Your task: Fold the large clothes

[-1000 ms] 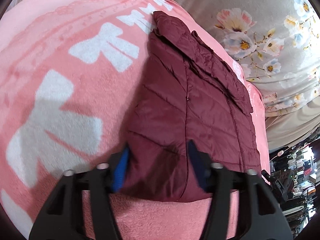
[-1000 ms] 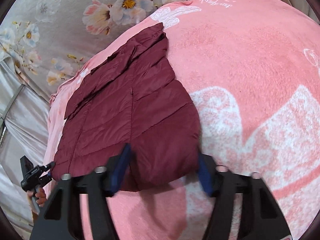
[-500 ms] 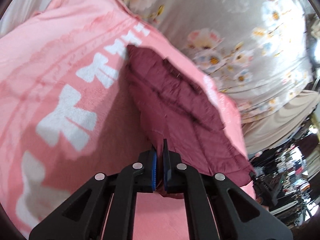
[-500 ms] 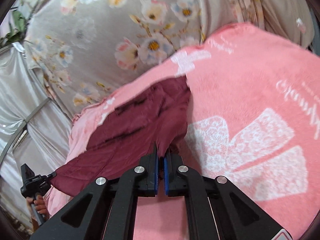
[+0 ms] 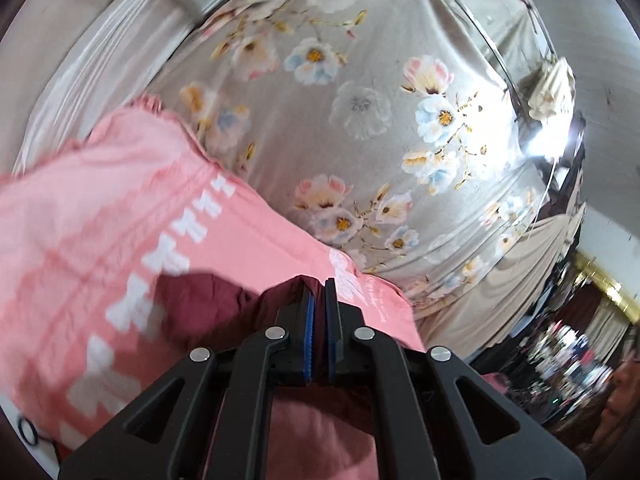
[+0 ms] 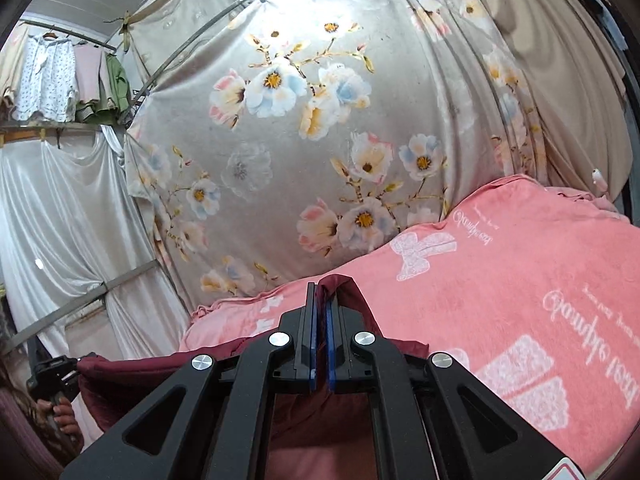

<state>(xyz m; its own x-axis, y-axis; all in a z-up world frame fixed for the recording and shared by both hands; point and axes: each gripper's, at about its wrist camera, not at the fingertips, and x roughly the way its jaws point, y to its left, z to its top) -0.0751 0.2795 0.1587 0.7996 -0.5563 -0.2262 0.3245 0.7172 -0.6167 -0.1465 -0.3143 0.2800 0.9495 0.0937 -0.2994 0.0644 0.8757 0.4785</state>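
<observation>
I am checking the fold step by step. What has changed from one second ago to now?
Both the left gripper and right gripper closed on the maroon jacket's near edge and lifted it off the pink blanket. The blanket stayed put.

backdrop: floral grey sheet [image 6: 320, 128] is hung ahead of tongs | left: white curtain [image 6: 60, 216] | clothes [image 6: 60, 76] are hung upper left
</observation>
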